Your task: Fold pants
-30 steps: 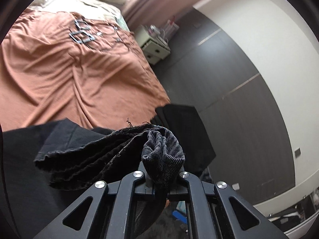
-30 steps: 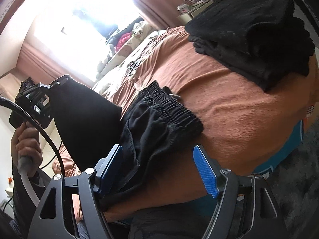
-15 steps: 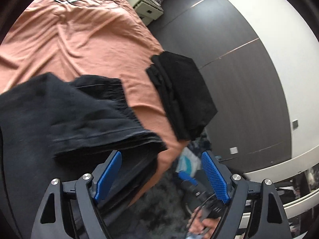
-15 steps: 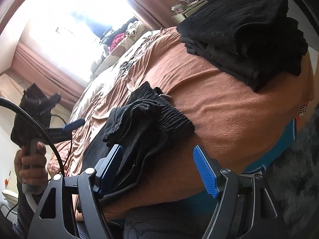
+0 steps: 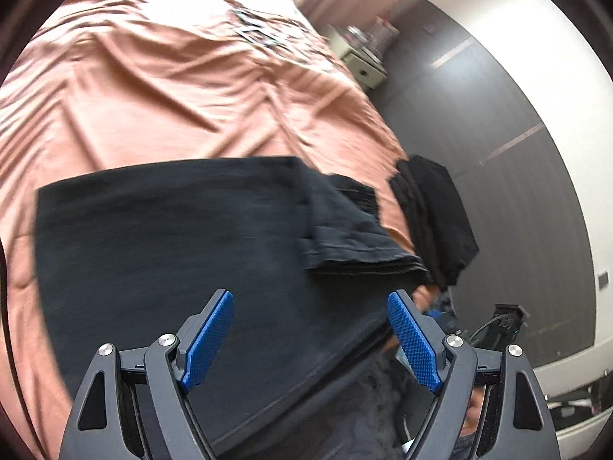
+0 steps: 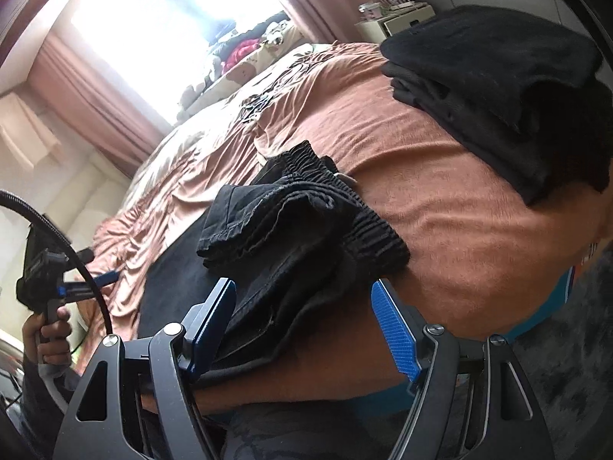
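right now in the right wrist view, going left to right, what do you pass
left gripper in the person's hand → black pants folded on the orange bedspread → stack of folded dark clothes

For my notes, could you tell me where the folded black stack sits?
In the right wrist view, the folded black stack lies upper right on the orange bedspread, near the nightstand.

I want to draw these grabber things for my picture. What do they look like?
Both grabbers match. The left gripper and the right gripper have black frames with triangle-shaped holes and round silver screws. Their two fingers wear bright blue bumpy pads. In the right camera's view, the left one has a black handle and a curving black cable.
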The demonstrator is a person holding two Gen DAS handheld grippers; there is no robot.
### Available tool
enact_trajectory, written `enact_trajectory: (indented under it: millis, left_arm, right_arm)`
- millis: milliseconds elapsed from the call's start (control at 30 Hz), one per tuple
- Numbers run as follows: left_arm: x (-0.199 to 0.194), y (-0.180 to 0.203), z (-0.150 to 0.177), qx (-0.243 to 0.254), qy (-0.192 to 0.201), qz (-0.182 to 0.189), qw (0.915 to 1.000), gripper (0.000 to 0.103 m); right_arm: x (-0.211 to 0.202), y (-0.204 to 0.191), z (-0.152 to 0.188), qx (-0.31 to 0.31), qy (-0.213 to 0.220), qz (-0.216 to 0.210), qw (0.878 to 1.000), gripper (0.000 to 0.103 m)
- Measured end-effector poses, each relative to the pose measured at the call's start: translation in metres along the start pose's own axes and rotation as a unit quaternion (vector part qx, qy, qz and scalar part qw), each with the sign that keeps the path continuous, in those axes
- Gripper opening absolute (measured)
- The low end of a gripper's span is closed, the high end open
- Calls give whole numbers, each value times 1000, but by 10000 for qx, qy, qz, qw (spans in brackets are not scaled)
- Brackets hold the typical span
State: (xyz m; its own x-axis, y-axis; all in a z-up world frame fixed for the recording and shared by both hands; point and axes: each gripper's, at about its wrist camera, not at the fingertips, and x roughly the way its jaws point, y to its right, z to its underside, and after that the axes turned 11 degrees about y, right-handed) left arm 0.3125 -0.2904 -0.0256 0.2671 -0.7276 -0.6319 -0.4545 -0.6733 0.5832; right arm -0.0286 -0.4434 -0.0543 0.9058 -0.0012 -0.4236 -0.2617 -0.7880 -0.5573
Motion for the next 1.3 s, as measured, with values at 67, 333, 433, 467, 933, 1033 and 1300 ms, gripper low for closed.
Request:
enact_trajectory:
  millis: [67,333,433,467,933,1033,1300]
  left_arm:
    - [-16,-22,2,-133,130,-190,9996,84]
    - [-65,-87,15,-582,535,-589,9951,84]
    - [-76,-111,28,-798,589,-687,9927,84]
    - [-79,-117,34,-865,590,-732,9918,83]
    - [-58,-170,114,-1647,-124,-983,9813,57]
    - [-55,-170,122,-1721,-171,-908,9807,55]
    - [-55,-166,135,-1649,-286,-945,9814,12]
  right_arm:
    - [4,-6,-7,-239,-4,92,9997,72]
    - [30,-29,-32,-1232,-287,481,9908,72]
    - [45,-35,-33,-1478,-444,531,9866,72]
    - [48,-36,-33,-1505,-471,527,9861,72]
    - [70,-36,-37,-1582,-475,428,9853,15]
    - [69,-41,-35,-1662,-562,524,9831,13]
    - [57,-55,-43,-1719,-502,424,9829,11]
